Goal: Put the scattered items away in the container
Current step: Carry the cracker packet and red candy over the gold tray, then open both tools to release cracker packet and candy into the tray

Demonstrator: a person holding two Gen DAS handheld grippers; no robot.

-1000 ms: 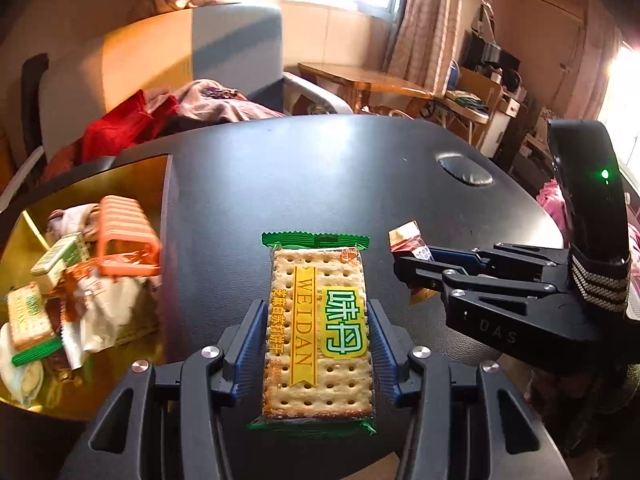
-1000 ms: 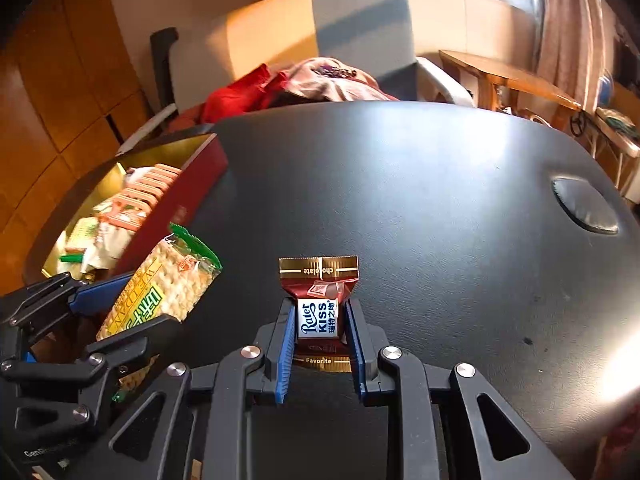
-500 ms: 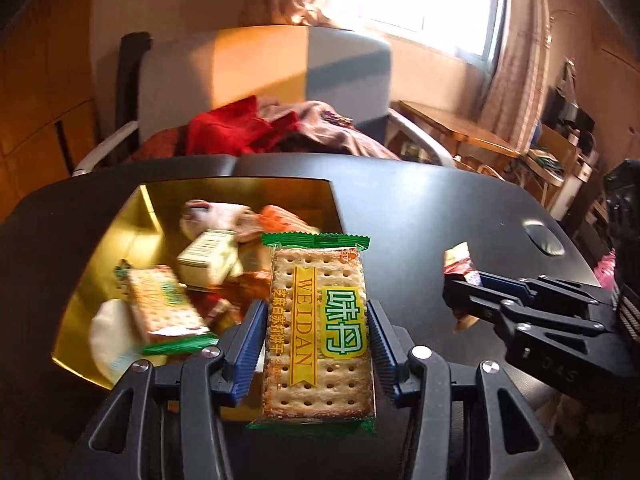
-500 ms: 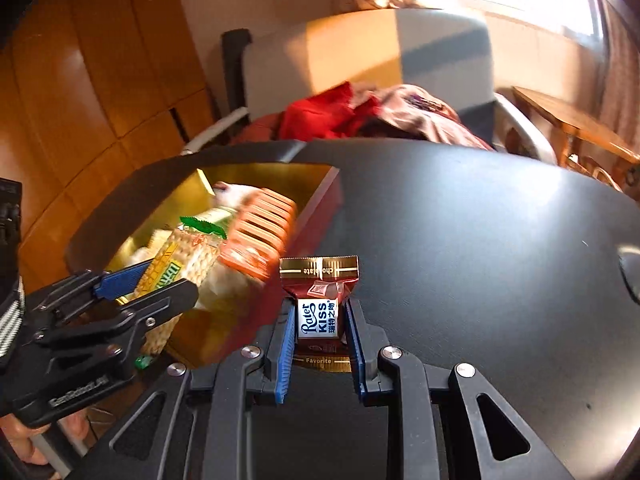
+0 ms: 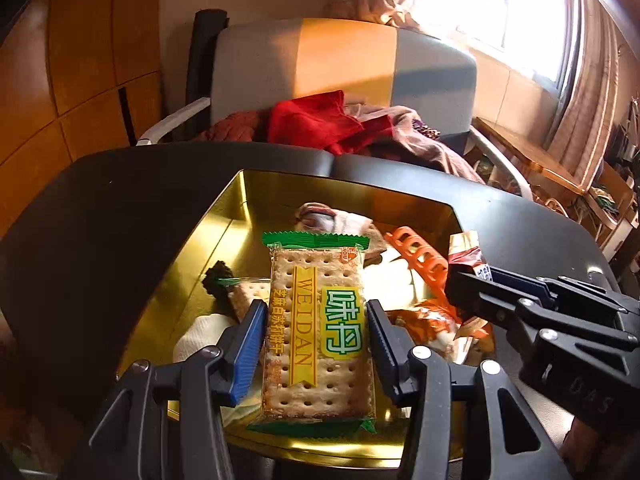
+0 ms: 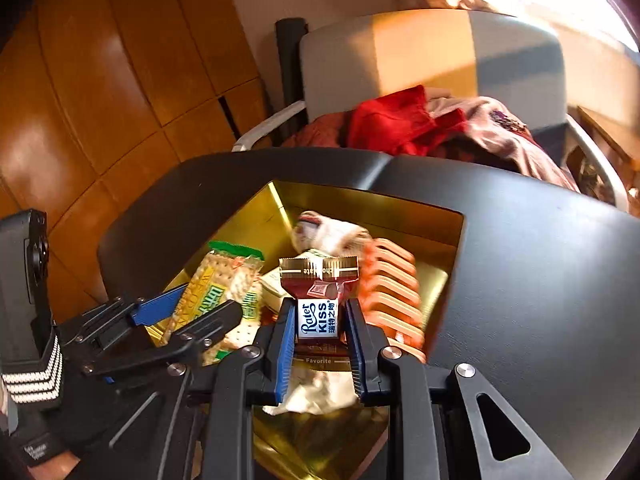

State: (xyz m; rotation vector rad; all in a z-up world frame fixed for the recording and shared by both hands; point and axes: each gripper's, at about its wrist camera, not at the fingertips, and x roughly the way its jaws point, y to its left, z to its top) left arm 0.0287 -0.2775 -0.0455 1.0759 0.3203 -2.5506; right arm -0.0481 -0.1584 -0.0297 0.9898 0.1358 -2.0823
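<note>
A green-edged packet of WEIDAN crackers [image 5: 318, 332] was clamped between the blue-padded fingers of the left gripper [image 5: 316, 344] and was held over the near part of the gold-lined rectangular box [image 5: 224, 216], which sat on the black round table [image 5: 100, 208]. A small brown-and-gold Rater KISS chocolate wrapper [image 6: 318, 308] was pinched between the blue-padded fingers of the right gripper [image 6: 318, 344], also above the box, just right of the crackers. Inside the box an orange ribbed plastic clip [image 6: 390, 292], a second cracker packet [image 5: 244, 292], white crumpled wrappers [image 5: 200, 334] and an orange snack bag [image 5: 424, 316] were seen heaped together. Beyond the table, red and pink clothes [image 5: 320, 124] were piled on a grey armchair [image 5: 280, 60].
</note>
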